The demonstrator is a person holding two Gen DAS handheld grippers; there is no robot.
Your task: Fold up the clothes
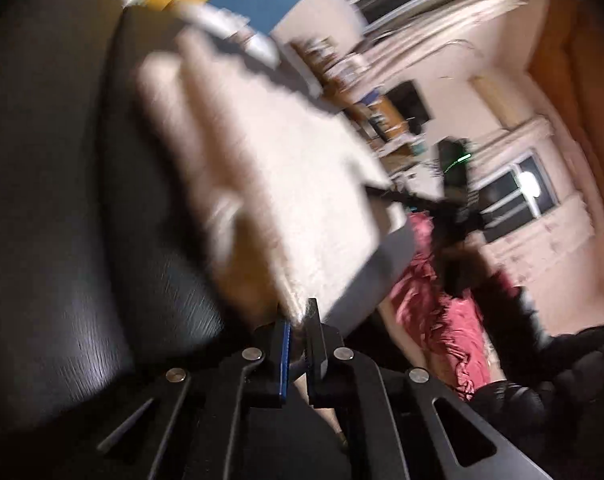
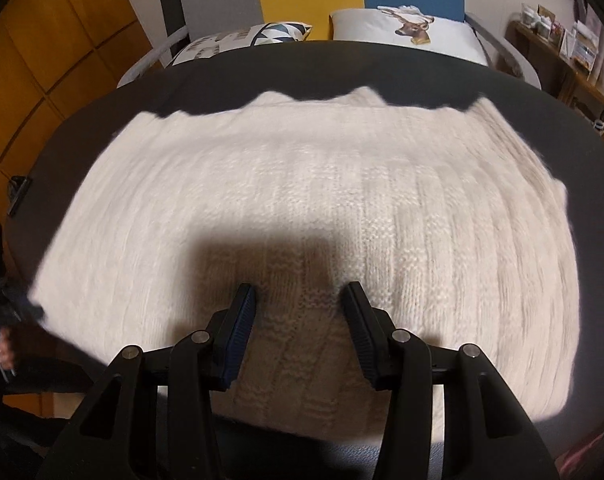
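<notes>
A cream knitted sweater lies spread flat on a dark table. Just above its near middle, my right gripper points down at the knit with its jaws apart and nothing held. At the sweater's left corner, my left gripper shows at the picture's edge. The left wrist view is blurred. There my left gripper has its fingers nearly together, with the corner of the sweater pinched between them over the black table.
Two pillows, one with a deer print and one with a geometric print, rest on chairs behind the table. A cluttered shelf stands at the right. A pink garment lies beyond the table edge, beside a person's dark fuzzy sleeve.
</notes>
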